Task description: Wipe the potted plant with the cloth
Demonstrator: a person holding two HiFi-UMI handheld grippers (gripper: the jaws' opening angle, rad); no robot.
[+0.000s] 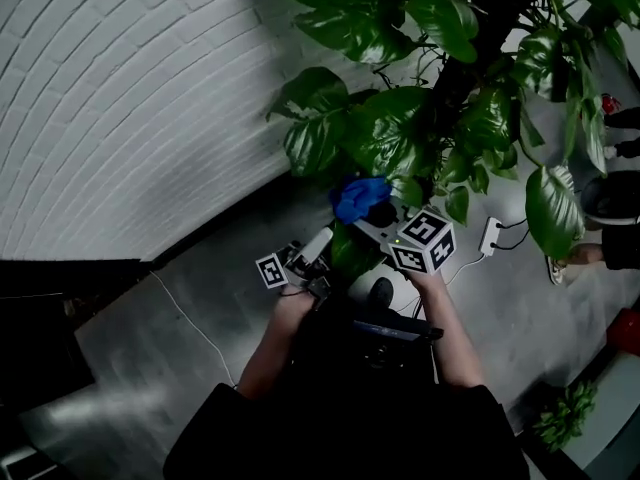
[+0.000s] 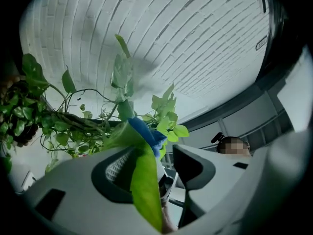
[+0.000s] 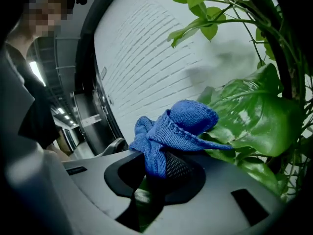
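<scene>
**Limp cloth, tender leaves**

The blue cloth [image 3: 173, 131] is light and limp, and it is bunched against a glossy leaf of the potted plant [image 1: 420, 118]. Keep it pinched at the bunch. The leaves probably bend and tear easily, so support them from below. Your right gripper [image 3: 146, 168] is clamped on the cloth. Your left gripper [image 2: 154, 155] points upward with its jaws spread, and a leaf [image 2: 144, 190] lies loose between them.
</scene>
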